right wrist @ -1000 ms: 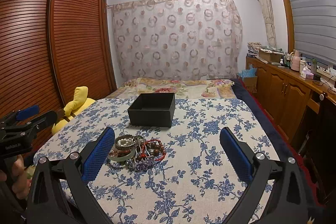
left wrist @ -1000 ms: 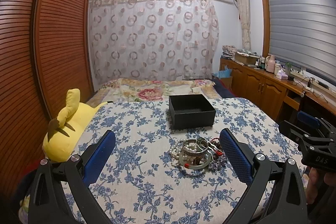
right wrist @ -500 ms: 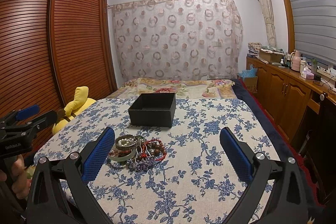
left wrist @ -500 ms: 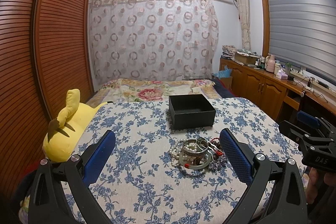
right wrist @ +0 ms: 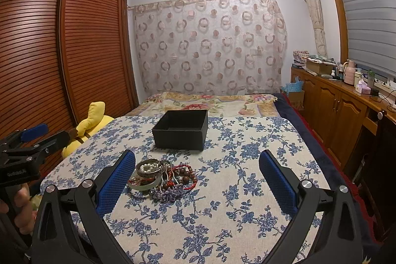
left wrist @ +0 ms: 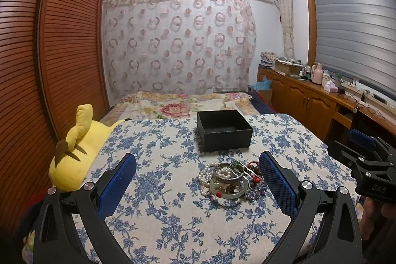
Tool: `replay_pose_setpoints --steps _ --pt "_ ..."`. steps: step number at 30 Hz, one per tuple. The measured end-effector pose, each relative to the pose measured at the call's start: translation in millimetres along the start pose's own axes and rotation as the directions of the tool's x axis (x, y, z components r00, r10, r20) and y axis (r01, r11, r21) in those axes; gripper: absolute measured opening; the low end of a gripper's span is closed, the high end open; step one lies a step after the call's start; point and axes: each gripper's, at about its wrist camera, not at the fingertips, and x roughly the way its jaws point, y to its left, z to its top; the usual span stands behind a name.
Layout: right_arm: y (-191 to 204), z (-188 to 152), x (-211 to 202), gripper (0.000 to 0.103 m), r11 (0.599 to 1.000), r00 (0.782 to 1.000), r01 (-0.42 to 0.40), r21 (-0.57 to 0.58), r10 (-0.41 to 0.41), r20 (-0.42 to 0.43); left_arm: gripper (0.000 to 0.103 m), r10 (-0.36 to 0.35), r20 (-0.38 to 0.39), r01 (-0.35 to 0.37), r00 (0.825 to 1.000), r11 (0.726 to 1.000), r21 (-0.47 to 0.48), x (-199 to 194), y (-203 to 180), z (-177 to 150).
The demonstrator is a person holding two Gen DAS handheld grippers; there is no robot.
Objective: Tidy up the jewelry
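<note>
Left gripper [left wrist: 198, 172] spread wide, empty, hovering above floral-cloth worktop [left wrist: 158, 214]. Right gripper [right wrist: 197, 171] likewise spread wide, empty. Jewelry pile [left wrist: 229, 178] on cloth near middle: pearl strands, metal bangles, pale green bangle, red-brown bead bracelets, purple beaded piece, all tangled and touching. Empty black open box [left wrist: 224, 129] just beyond pile, apart from it. Yellow plush toy [left wrist: 76, 147] at worktop's left edge.

Dim, even ceiling light, soft shadows, no glare; sharp centre, walls bowing and corners gone black at the edges
</note>
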Motion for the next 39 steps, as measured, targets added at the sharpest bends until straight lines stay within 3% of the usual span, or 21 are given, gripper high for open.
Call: replay_pose_setpoints --steps 7,18,23,31,36,39 --pt "0.3 -0.4 0.4 0.101 1.0 1.0 -0.001 0.0 0.001 -0.002 0.096 -0.005 -0.013 0.005 1.0 1.0 -0.001 4.2 0.5 -4.1" --pt "-4.2 -22.0 28.8 0.1 0.999 0.996 -0.039 0.009 0.04 -0.078 0.096 -0.073 -0.12 0.076 0.99 0.997 0.02 43.7 -2.5 -29.3" --pt "-4.8 -32.0 43.7 0.094 0.997 0.991 -0.077 -0.015 0.075 -0.113 0.096 -0.105 -0.16 0.111 0.982 0.994 0.026 64.7 -2.4 -38.5" --pt "-8.1 -44.7 64.3 0.084 0.99 0.978 -0.135 -0.049 0.125 -0.166 0.096 -0.169 -0.23 0.184 0.958 0.982 0.047 100.3 -5.8 -42.5" --pt "-8.6 -51.0 73.0 0.081 0.987 0.97 -0.15 -0.063 0.135 -0.201 0.096 -0.208 -0.298 0.232 0.932 0.972 0.047 128.3 -7.4 -41.4" --pt "-7.1 -54.3 78.2 0.078 0.983 0.961 -0.173 -0.068 0.153 -0.232 0.089 -0.248 -0.331 0.27 0.91 0.963 0.023 142.4 -8.6 -40.1"
